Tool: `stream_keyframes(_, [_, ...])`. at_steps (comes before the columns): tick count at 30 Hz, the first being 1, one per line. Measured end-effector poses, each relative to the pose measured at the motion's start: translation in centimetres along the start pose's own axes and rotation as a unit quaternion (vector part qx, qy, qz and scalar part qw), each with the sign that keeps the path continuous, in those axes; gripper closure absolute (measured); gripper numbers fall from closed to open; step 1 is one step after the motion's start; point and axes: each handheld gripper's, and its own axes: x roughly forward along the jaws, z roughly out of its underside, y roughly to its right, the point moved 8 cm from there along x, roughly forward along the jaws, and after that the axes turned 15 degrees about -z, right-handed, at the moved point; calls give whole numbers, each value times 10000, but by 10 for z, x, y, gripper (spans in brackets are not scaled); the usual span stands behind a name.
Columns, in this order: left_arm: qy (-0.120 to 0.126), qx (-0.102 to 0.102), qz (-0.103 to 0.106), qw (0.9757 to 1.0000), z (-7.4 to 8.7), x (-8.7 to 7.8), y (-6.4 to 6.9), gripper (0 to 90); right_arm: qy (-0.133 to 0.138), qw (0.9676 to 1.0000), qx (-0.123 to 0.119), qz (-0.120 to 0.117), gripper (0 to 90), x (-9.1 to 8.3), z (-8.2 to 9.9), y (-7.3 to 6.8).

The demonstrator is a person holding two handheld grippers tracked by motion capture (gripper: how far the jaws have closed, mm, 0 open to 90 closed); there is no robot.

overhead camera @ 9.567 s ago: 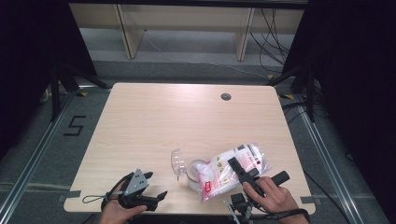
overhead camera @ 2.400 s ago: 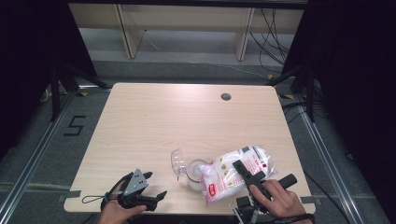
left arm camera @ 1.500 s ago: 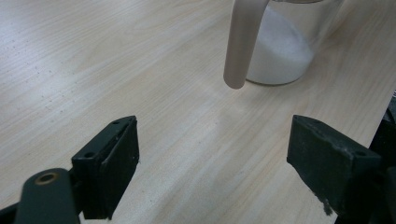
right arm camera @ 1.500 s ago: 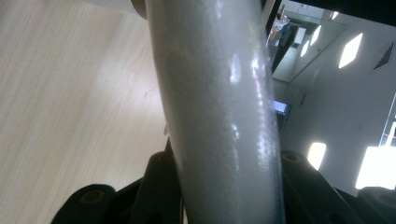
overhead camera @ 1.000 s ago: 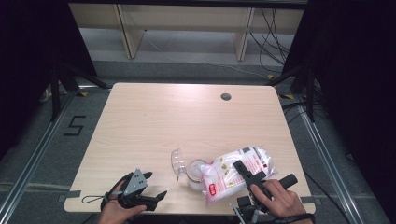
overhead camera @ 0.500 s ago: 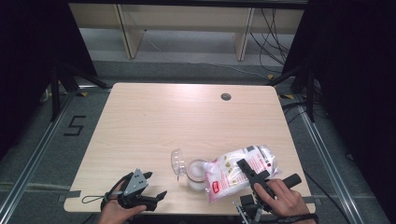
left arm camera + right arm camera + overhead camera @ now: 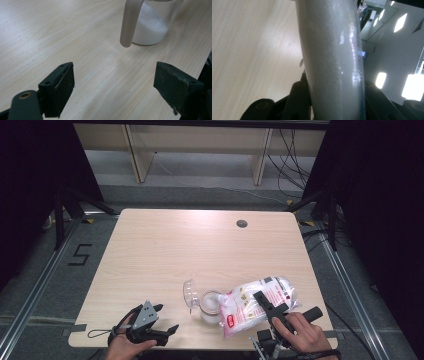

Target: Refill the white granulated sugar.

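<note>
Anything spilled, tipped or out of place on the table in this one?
No spill shows. The bag, clamped in the right gripper, is tipped with its mouth at the open glass jar, which holds white granules. The jar's hinged lid hangs open to the side. The left gripper rests open on the table nearby.

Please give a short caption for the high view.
Right gripper tilts a bag over an open jar; left gripper rests open.
</note>
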Motion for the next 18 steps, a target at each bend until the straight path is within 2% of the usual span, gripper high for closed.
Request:
stream_keyframes(1, [-1, -16, -1, 10000, 0, 0, 0, 166, 64, 9999, -66, 56, 736, 1, -3, 1])
stream_keyframes(2, [-10, -33, -3, 10000, 0, 0, 0, 166, 14, 10000, -21, -10, 736, 1, -3, -1])
stream_keyframes(4, [-28, -26, -13, 10000, 0, 0, 0, 166, 89, 9998, -153, 55, 737, 3, -6, 1])
stream_keyframes(7, [-40, -9, -6, 10000, 1, 0, 0, 165, 41, 10000, -62, -8, 737, 3, -6, -2])
stream_keyframes(9, [-35, -13, -13, 10000, 0, 0, 0, 166, 100, 9997, -216, 14, 737, 5, -9, 0])
stream_keyframes(10, [-32, -19, -17, 10000, 0, 0, 0, 166, 28, 9999, -132, -77, 736, 4, -8, -3])
stream_keyframes(13, [-38, -10, -14, 10000, 1, 0, 0, 166, 76, 9998, -155, -47, 737, 6, -10, -3])
stream_keyframes(14, [-37, -10, -14, 10000, 1, 0, 0, 166, 84, 9996, -257, -52, 737, 6, -11, -2])
stream_keyframes(18, [-31, -21, -14, 10000, 0, 0, 0, 166, 24, 9997, -206, -114, 737, 5, -11, -4])
